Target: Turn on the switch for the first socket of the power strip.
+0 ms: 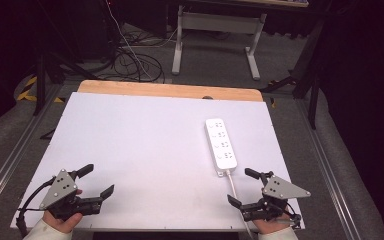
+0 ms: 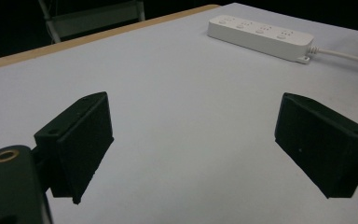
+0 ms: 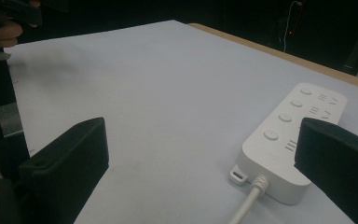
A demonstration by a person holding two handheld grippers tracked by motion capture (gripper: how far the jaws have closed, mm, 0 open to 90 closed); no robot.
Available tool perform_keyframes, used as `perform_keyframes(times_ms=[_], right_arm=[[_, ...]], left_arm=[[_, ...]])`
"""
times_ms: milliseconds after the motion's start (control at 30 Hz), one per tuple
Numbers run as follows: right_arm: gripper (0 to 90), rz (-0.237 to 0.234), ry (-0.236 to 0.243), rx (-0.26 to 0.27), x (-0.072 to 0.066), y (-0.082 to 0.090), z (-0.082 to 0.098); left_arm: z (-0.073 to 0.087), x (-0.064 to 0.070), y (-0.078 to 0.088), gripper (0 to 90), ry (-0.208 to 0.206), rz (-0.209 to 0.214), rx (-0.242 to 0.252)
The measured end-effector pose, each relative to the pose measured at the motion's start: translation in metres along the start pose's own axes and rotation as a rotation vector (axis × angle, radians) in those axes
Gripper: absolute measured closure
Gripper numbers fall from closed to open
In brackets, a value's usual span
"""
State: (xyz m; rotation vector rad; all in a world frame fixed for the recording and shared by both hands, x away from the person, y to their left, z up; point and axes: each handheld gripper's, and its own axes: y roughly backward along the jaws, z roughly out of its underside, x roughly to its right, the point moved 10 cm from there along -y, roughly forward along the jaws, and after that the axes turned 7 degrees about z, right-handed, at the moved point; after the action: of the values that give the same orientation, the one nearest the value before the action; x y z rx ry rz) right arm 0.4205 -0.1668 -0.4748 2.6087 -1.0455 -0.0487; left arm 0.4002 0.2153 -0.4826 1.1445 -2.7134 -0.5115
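A white power strip (image 1: pixel 221 145) with several sockets and buttons lies on the right half of the white table (image 1: pixel 140 145); its cable (image 1: pixel 233 186) runs toward the near edge. My left gripper (image 1: pixel 99 180) hovers open at the near left corner with nothing between its fingers. In the left gripper view the power strip (image 2: pixel 261 37) lies far off at the upper right. My right gripper (image 1: pixel 244 186) stands open at the near right, just short of the strip's cable end. In the right gripper view the power strip (image 3: pixel 291 142) lies just ahead of the right jaw.
A wooden strip (image 1: pixel 170 91) edges the table's far side. Behind it stand a desk frame (image 1: pixel 215 35) and loose cables (image 1: pixel 130 60) on the floor. Metal rails (image 1: pixel 10 155) run along both sides of the table.
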Motion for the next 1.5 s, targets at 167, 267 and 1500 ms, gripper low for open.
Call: perform_keyframes(times_ms=[167,267,1500], right_arm=[[3.4,0.002,-0.001,0.003,0.000,0.001,0.000],[3.4,0.003,-0.003,0.006,0.000,0.001,-0.001],[5.4,0.005,-0.001,-0.048,0.006,-0.011,-0.016]], left_arm=[[-0.001,0.001,0.000,11.9,-0.005,-0.008,0.003],[0.000,0.001,-0.001,11.9,-0.006,-0.008,-0.002],[0.001,0.000,-0.001,11.9,-0.024,-0.022,-0.013]])
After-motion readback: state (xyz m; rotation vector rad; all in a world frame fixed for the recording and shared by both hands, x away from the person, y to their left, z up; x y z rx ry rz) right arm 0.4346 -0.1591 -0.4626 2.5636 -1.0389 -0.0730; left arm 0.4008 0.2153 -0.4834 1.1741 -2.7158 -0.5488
